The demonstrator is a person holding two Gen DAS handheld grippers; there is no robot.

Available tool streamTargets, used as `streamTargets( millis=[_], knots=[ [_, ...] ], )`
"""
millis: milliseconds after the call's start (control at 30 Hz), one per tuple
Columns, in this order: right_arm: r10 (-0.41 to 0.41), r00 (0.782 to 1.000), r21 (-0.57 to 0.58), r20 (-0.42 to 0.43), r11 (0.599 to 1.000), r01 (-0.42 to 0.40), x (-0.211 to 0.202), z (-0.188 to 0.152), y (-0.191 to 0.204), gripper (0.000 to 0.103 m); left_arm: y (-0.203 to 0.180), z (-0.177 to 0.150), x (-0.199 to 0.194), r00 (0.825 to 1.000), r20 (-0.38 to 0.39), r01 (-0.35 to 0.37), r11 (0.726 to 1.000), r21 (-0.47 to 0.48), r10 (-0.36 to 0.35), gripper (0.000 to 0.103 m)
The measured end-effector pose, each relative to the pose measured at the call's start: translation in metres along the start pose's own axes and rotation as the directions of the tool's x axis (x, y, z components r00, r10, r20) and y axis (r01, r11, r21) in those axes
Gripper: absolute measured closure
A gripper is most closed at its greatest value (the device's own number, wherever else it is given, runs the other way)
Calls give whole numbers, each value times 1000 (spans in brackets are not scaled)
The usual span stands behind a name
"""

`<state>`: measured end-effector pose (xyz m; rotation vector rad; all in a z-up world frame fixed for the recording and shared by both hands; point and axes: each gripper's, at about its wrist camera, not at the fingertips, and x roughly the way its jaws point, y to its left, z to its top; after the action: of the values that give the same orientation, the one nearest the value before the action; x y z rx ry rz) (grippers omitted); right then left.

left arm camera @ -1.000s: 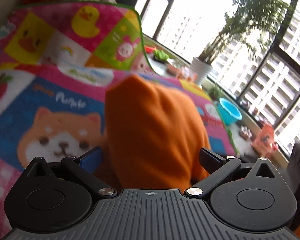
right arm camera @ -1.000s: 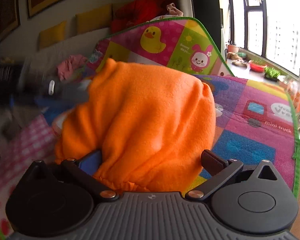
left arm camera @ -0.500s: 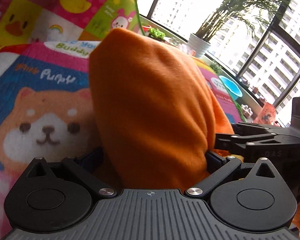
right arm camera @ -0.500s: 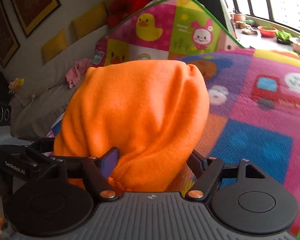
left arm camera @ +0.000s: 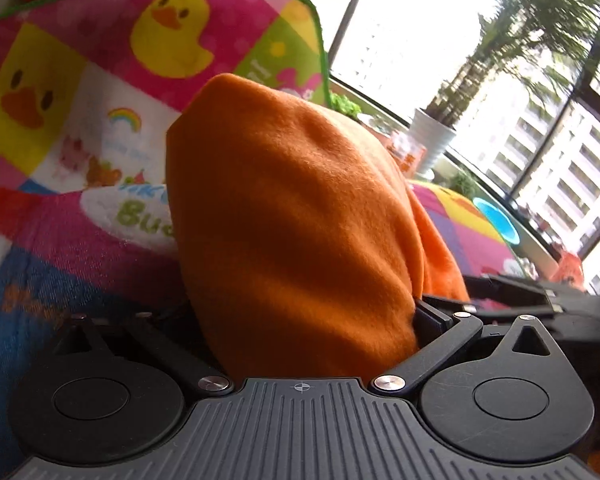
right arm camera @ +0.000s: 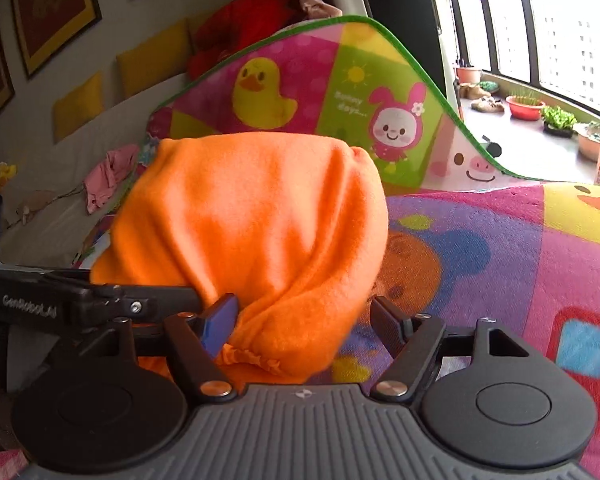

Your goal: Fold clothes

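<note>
While both tongs carry one orange fleece garment point(left arm camera: 292, 216) above the cartoon play mat point(right arm camera: 500, 248), the entry stands as follows.

Item: orange fleece garment, bunched and draped forward over both tools, its gathered hem point(right arm camera: 248, 360) low at the near edge in the right wrist view. It hangs over the mat's near panels; whether its far end touches the mat cannot be told.

Left gripper point(left arm camera: 304, 320): clenched on the fleece, cloth filling the gap and hiding the left finger.

Right gripper point(right arm camera: 304, 320): fingers stand apart, with fleece against the blue left finger point(right arm camera: 220, 320) and a gap before the right finger point(right arm camera: 388, 324); whether it truly pinches cannot be told.

Position: the two tools sit just beside each other, the left one visible at the near left of the right wrist view.

Surroundings: mat's far end turned up against a sofa point(right arm camera: 60, 184); potted plant point(left arm camera: 432, 140) by the window.

Handling note, as judgement: draw the two grips apart to spread the cloth taut, lower it flat on a bare panel, keep both corners level, release only once the edge lies straight. Fleece clings and bunches, so move slowly.
</note>
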<state>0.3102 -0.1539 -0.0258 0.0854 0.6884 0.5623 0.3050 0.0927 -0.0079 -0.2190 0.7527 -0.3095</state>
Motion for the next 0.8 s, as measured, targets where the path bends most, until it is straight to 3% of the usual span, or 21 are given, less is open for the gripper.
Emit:
streamTargets(
  millis=[100, 167, 300, 433, 533, 567, 733, 800],
  knots=[
    [2, 1000, -16, -5, 1000, -2, -5, 10, -8, 26, 1, 4, -29, 999, 34, 19, 998, 62, -21, 0],
    [17, 1000, -15, 16, 1000, -17, -19, 20, -14, 18, 11, 15, -47, 995, 103, -3, 999, 38, -1, 0],
    [-39, 990, -65, 134, 997, 48, -27, 57, -17, 16, 34, 45, -56, 968, 229, -92, 994, -67, 105, 0],
    [-129, 972, -147, 195, 976, 158, 16, 91, -6, 16, 50, 53, -23, 964, 170, -179, 972, -150, 204, 0],
    [-203, 951, -339, 232, 900, 275, 57, 88, 18, 16, 61, 42, -11, 971, 134, -176, 973, -151, 196, 0],
    [-223, 951, -381, 215, 878, 292, 68, 83, 23, 17, 62, 38, -10, 973, 131, -172, 974, -145, 192, 0],
    [-268, 961, -257, 62, 926, 275, 71, 69, -4, 18, 45, 34, 2, 976, 118, -174, 982, -78, 182, 0],
    [-281, 960, -271, 5, 924, 272, 66, 52, -11, 18, 37, 32, 10, 977, 117, -171, 984, -58, 177, 0]
  ],
)
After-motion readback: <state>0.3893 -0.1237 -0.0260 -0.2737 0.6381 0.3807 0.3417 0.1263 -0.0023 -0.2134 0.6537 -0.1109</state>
